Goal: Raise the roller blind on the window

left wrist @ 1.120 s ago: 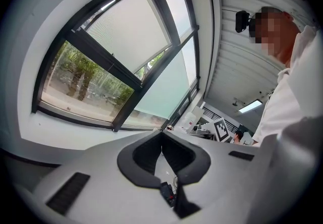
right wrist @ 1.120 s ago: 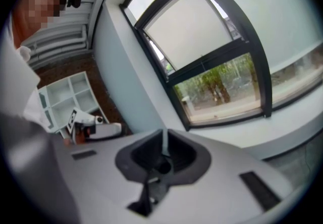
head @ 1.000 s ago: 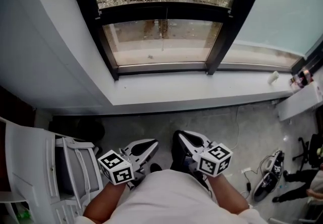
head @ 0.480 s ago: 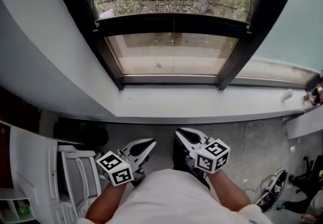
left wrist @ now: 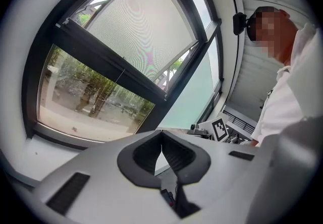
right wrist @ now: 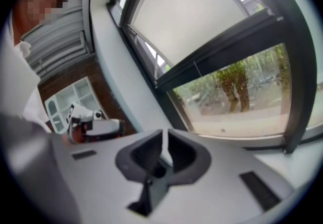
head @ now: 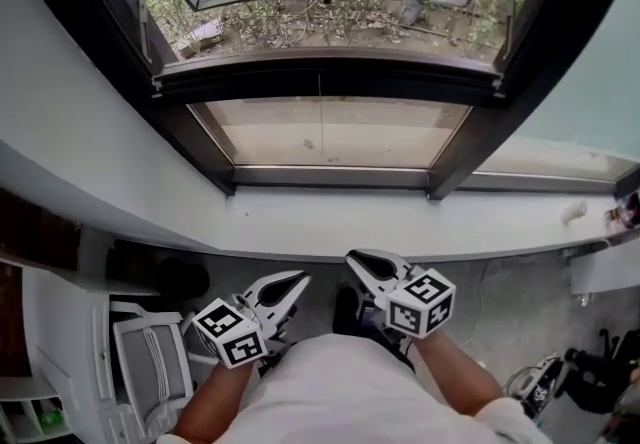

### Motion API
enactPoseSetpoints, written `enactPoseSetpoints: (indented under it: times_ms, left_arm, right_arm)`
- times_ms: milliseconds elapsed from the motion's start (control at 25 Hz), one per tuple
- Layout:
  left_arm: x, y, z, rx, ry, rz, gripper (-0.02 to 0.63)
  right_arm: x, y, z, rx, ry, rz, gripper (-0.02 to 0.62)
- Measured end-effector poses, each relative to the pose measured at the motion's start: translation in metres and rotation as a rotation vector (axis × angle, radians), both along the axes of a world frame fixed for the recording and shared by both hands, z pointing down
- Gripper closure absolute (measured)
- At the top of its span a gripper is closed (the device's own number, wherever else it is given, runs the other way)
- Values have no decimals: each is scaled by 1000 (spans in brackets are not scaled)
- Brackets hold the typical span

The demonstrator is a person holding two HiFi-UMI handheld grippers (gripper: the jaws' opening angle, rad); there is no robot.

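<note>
Down by the person's waist, both tools hang low over the floor (head: 500,282), well short of the window sill (head: 400,232). The left gripper (head: 290,287) has its jaws pressed together with nothing between them, and the right gripper (head: 362,267) is likewise closed and empty. Each one's own view shows the dark pads meeting at the tips against bare background. The task's thing lies ahead and above. A pale sheet (left wrist: 141,31) fills the upper part of the window above the dark crossbar (head: 330,77), and I take this to be the roller blind, though the head view leaves it unclear whether that surface is fabric or a tilted-out pane. What looks like its pull cord (head: 320,112) hangs as a thin line in front of the clear lower pane (head: 380,132), beyond the sill. Its long axis runs straight up and down, so a grip would have to close across it from the sides. Seen from the head, the cord falls almost midway between the two grippers. The left tips sit slightly closer to its line, while the right gripper is held a little further forward. I judge either could take it, with no clear advantage. In the left gripper view the cord sits up and to the left of the jaw line. In the right gripper view I cannot make it out. Both grippers would need to open, then rise and reach forward over the sill.
</note>
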State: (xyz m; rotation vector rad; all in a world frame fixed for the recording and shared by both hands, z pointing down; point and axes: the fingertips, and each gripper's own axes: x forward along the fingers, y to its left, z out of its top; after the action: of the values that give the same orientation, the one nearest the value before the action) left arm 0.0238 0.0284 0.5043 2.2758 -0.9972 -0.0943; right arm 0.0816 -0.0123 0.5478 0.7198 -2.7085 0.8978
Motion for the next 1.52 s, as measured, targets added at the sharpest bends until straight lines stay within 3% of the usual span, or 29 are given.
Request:
enactPoseSetpoints:
  times_ms: [360, 680, 880, 1520]
  left_arm:
    - [1, -45, 0, 11, -8, -17, 581]
    - [-13, -71, -5, 32, 0, 47, 581]
    - [-31, -83, -12, 46, -13, 100, 581]
    - [-79, -112, -16, 99, -96, 104, 581]
  right_arm:
    - [6, -42, -3, 13, 6, -15, 569]
    - [-4, -63, -11, 55, 40, 51, 569]
    - [-16, -71, -17, 56, 42, 108, 569]
    - [-36, -93, -25, 101, 96, 158, 569]
